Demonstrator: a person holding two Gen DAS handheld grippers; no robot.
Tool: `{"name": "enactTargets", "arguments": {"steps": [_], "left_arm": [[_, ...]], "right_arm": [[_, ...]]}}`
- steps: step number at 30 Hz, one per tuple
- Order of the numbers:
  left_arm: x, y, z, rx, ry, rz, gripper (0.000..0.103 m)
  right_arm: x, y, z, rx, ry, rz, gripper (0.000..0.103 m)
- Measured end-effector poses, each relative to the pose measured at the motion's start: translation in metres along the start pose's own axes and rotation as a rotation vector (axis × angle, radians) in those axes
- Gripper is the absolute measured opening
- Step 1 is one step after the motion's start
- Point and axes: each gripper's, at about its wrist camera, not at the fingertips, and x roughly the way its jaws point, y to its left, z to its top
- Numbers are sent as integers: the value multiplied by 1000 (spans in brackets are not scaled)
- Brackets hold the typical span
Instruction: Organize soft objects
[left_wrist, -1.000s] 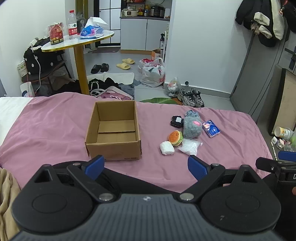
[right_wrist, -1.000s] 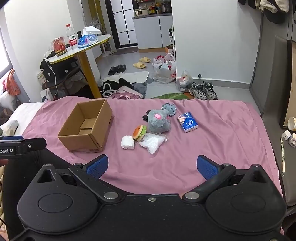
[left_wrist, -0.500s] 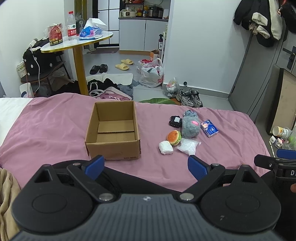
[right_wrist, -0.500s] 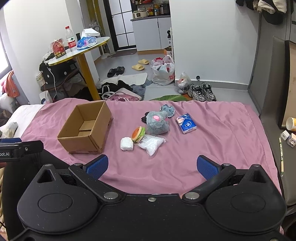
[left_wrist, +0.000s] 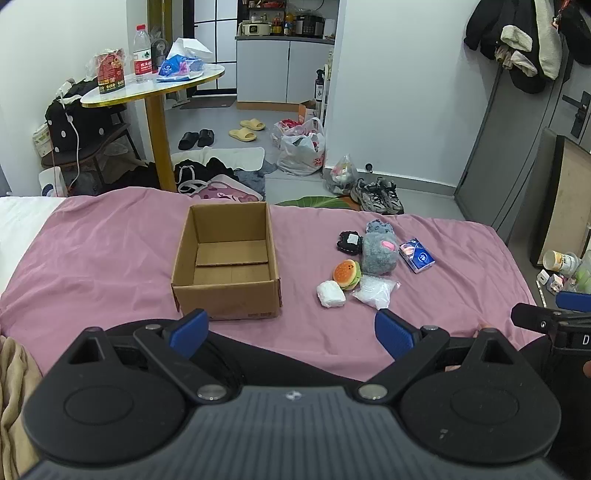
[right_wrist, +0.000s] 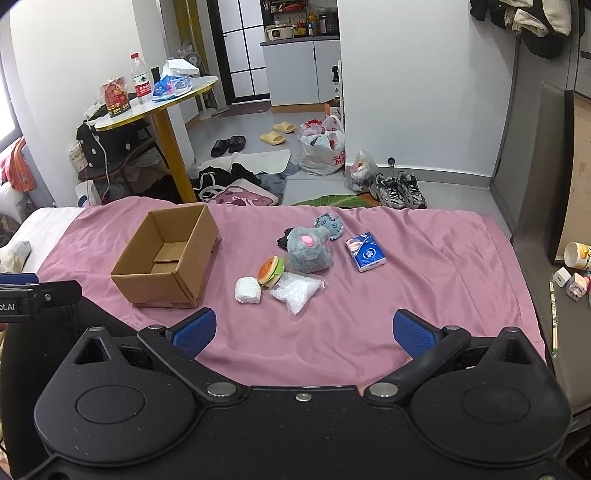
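I read both tools as spread wide and empty: the left tool (left_wrist: 290, 330) hangs over the near edge of the bed (left_wrist: 110, 251), the right tool (right_wrist: 304, 328) likewise.

Handling notes, largest first:

1. Box (left_wrist: 227, 258): open, empty, upright on the bed, well left of the soft items. Stiff card; I judge it light enough to slide if knocked.
2. Plush (right_wrist: 308, 249): grey, fluffy, squashy. I would pinch it across the body; it should compress and hold.
3. Tissue pack (right_wrist: 365, 252): just right of the plush. Soft core, slick wrapper; grip across the short sides.
4. Clear bag (right_wrist: 297, 291): limp, probably slippery; take a bunched middle.
5. Burger toy (right_wrist: 271, 271): touching the bag, foam-like, easy to squeeze.
6. White wad (right_wrist: 247, 290): just beside the burger toy, light, crushable.
7. Black item (left_wrist: 349, 242): behind the plush; material unclear.
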Motion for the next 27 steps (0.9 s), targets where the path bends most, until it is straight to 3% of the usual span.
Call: {"name": "enactTargets", "arguments": {"steps": [27], "left_arm": [[1, 3, 1, 6, -2, -18, 96]], "right_arm": [[-1, 11, -3, -14, 10, 6, 103]]}}
